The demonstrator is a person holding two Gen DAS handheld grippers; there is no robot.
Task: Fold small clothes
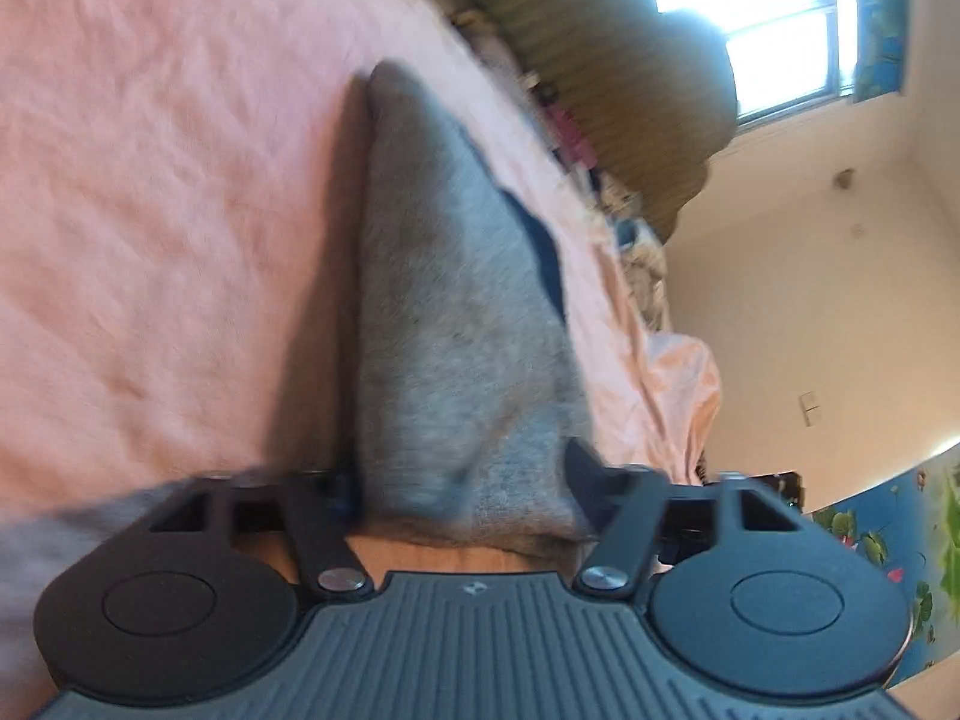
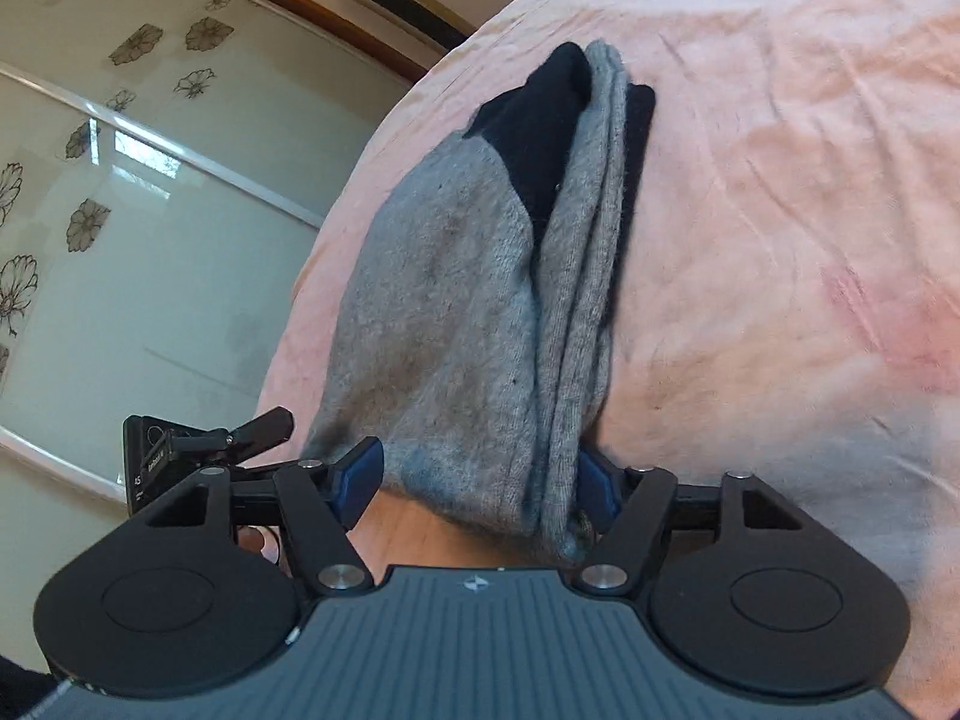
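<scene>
A grey sock (image 1: 444, 312) with a dark navy patch lies stretched over the pink bedsheet (image 1: 150, 210). My left gripper (image 1: 462, 480) is shut on one end of it, the cloth bunched between the fingers. In the right wrist view the grey sock (image 2: 456, 300) shows folded layers and a navy heel or toe part (image 2: 540, 120) at the far end. My right gripper (image 2: 480, 480) is shut on its near end, blue pads (image 2: 360, 474) pressing the cloth. The view is blurred on the left.
The pink sheet (image 2: 780, 210) covers the bed. A striped cushion or bedding pile (image 1: 630, 90) and a bright window (image 1: 750, 0) lie beyond the bed. A floral glass wardrobe door (image 2: 120, 210) stands to the left of the bed edge.
</scene>
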